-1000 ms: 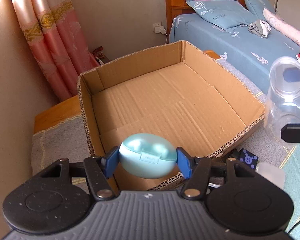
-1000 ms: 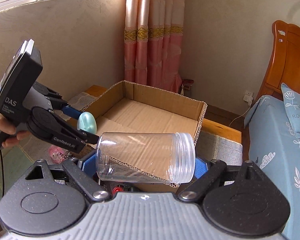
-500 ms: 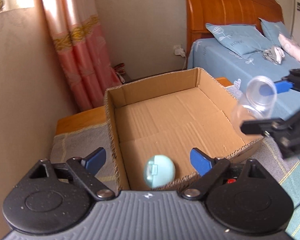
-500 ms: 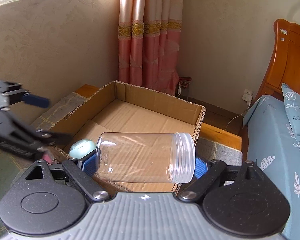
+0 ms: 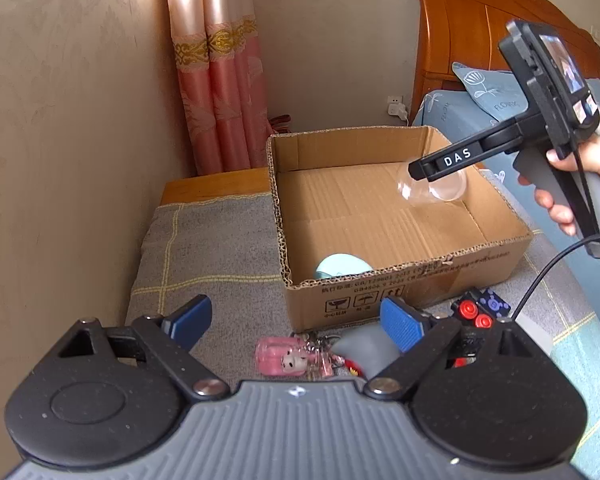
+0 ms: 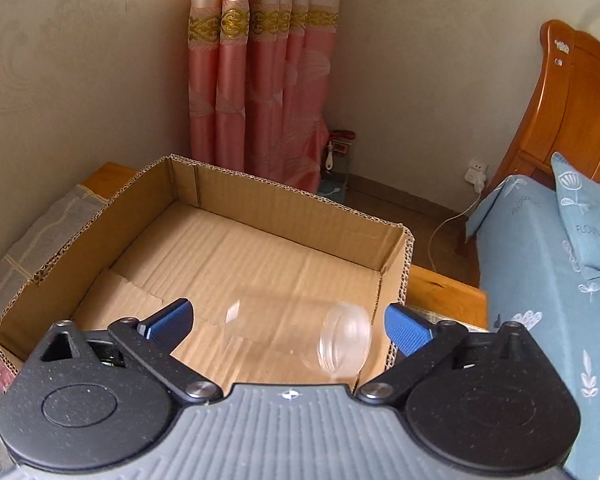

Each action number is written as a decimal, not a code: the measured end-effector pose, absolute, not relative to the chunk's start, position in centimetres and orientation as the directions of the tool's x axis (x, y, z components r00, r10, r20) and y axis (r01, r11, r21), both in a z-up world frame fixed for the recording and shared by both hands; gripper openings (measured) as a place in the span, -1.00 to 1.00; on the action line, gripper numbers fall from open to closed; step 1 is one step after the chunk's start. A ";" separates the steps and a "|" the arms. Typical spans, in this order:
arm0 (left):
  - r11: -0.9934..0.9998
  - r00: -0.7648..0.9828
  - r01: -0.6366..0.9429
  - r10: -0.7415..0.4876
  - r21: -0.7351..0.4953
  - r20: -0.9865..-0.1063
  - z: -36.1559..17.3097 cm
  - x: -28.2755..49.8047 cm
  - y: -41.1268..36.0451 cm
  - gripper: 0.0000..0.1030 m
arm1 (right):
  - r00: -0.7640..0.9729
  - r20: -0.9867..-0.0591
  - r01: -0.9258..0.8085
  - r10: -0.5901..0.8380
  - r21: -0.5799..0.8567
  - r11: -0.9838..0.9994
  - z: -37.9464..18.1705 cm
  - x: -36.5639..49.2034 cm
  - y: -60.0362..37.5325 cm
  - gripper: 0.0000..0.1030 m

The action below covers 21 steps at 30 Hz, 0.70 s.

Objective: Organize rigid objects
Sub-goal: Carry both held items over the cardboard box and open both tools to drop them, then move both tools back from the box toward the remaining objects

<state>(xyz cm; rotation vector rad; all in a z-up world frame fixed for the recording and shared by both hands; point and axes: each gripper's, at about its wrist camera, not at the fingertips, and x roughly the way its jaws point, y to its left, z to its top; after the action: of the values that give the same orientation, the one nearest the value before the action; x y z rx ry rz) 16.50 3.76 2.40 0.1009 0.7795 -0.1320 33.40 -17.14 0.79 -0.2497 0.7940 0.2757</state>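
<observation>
Left wrist view: the left gripper [image 5: 296, 320] has its blue-padded jaws spread wide with nothing between them, above a grey blanket with yellow lines [image 5: 208, 248]; the pale turquoise egg-shaped plastic case [image 5: 342, 267] lies inside the open brown cardboard box [image 5: 404, 280], in its near left corner against the front wall; just in front of the box on the blanket sit a pink transparent keychain charm [image 5: 284, 358], a grey rounded object [image 5: 360, 350] and a black block with red studs [image 5: 476, 312]; a hand [image 5: 580, 176] holds the right gripper [image 6: 287, 320] over the box's right half. Right wrist view: the right gripper's jaws have just been opening and now stand wide apart; the clear plastic jar [image 6: 300, 340], on its side and blurred, is between them but neither pad presses on it; it is over the box floor near the front right corner, its threaded mouth pointing right; whether it touches the floor cannot be told.
</observation>
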 end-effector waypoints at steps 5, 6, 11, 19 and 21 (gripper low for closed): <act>0.985 0.710 0.165 -0.091 0.039 -0.698 2.4 15.3 3.9 0.83 | 0.677 -0.715 -0.359 0.174 -0.115 0.926 2.6 30.3 -17.5 1.00; 0.985 0.713 0.170 -0.094 0.041 -0.695 2.4 15.0 3.9 0.85 | 0.680 -0.710 -0.364 0.182 -0.112 0.925 3.0 29.5 -17.5 1.00; 0.984 0.720 0.173 -0.090 0.053 -0.688 2.3 13.5 3.9 0.86 | 0.679 -0.703 -0.395 0.214 -0.104 0.913 4.3 25.1 -17.5 1.00; 0.984 0.740 0.172 -0.092 0.055 -0.667 1.6 10.3 3.7 0.93 | 0.698 -0.680 -0.395 0.225 -0.104 0.913 3.8 17.6 -17.1 1.00; 0.983 0.743 0.176 -0.098 0.052 -0.662 1.2 9.5 3.7 0.93 | 0.704 -0.676 -0.372 0.217 -0.091 0.924 3.4 15.8 -17.3 1.00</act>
<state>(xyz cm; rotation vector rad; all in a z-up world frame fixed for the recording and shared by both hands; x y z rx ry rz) 9.52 3.74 1.17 0.1138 0.7177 -0.1500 15.84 -17.33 3.37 -0.2277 0.7186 0.3304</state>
